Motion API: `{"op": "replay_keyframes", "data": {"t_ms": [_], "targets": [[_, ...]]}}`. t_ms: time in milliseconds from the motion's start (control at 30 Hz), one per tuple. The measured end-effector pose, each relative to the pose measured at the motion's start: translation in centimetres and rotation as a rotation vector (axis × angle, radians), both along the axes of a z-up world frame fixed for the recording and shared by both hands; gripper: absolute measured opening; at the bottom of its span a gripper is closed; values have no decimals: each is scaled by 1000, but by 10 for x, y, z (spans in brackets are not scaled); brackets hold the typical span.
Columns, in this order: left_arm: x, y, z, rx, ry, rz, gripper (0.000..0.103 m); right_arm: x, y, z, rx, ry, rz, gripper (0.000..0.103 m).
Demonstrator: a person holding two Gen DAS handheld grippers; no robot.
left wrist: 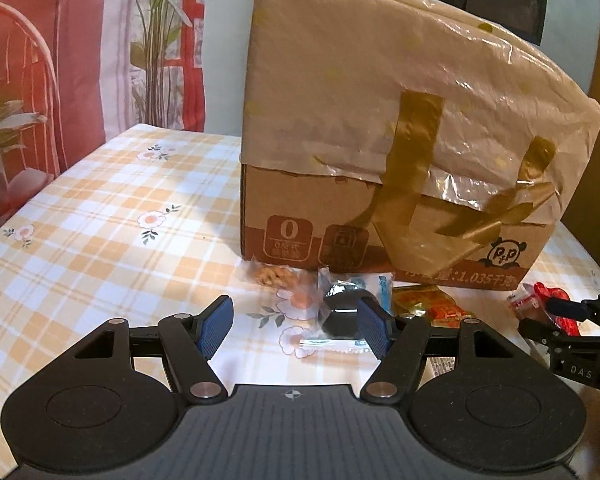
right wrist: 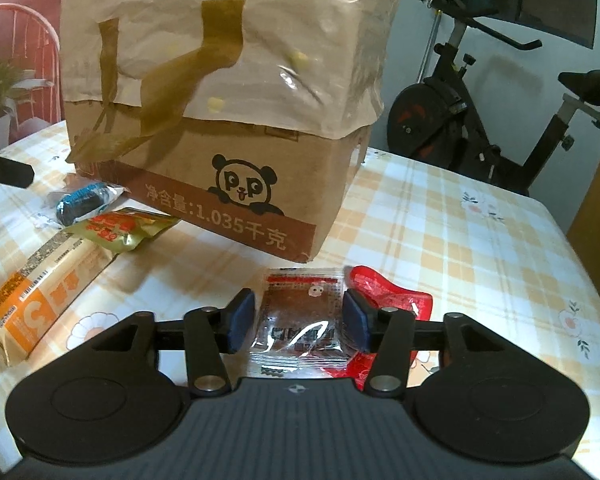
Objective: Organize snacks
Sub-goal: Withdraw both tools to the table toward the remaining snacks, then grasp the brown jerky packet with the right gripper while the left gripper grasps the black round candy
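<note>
Left hand-held gripper [left wrist: 296, 328] hangs low over the table [left wrist: 100, 208], jaws wide apart, nothing gripped. A black wrapped snack [left wrist: 340, 312] lies just ahead, against the inner side of its right pad; a clear packet of nuts [left wrist: 274, 276] sits a bit further ahead. Cardboard box [left wrist: 380, 160], top wrapped in brown paper and tape, stands right behind the snacks and blocks forward travel. Open checked cloth to the gripper's left, table edge well off that side. To its right: gold-and-red packet [left wrist: 424, 300], then the right hand-held gripper [left wrist: 540, 316].

Right hand-held gripper [right wrist: 298, 322], jaws moderately open, straddles a clear-wrapped brown snack packet [right wrist: 300, 320] lying flat on the table; pads beside its edges, can't tell if they touch, not clamped. Red packet [right wrist: 392, 300] lies partly under it, on the right pad's side. Box corner close ahead. Long orange-and-white packet [right wrist: 40, 292] to the left. Free cloth to the right, exercise bike [right wrist: 480, 112] beyond the far table edge.
</note>
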State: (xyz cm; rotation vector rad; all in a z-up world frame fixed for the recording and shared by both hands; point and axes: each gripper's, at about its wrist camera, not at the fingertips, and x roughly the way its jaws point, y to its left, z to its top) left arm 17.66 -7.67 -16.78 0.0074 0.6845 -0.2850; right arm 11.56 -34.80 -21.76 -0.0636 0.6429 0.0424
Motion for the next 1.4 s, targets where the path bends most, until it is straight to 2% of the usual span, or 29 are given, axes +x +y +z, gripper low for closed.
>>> {"op": "replay_keyframes", "data": {"t_ms": [333, 367, 467, 800, 1000, 1200, 1400], "targets": [[-1, -1, -2, 8, 11, -8, 71, -1, 1, 0, 6, -1, 38, 57], [-1, -1, -2, 8, 10, -8, 71, -1, 3, 0, 4, -2, 48, 51], [-1, 0, -2, 9, 11, -11, 71, -2, 5, -1, 11, -3, 76, 47], [-2, -2, -4, 12, 18, -18, 71, -1, 5, -1, 35, 2, 96, 48], [-1, -3, -5, -45, 31, -64, 71, -2, 5, -1, 33, -2, 100, 46], [12, -20, -7, -35, 25, -113, 70, -2, 4, -1, 51, -2, 102, 45], [33, -34, -17, -29, 60, -116, 69, -1, 2, -1, 65, 0, 102, 45]]}}
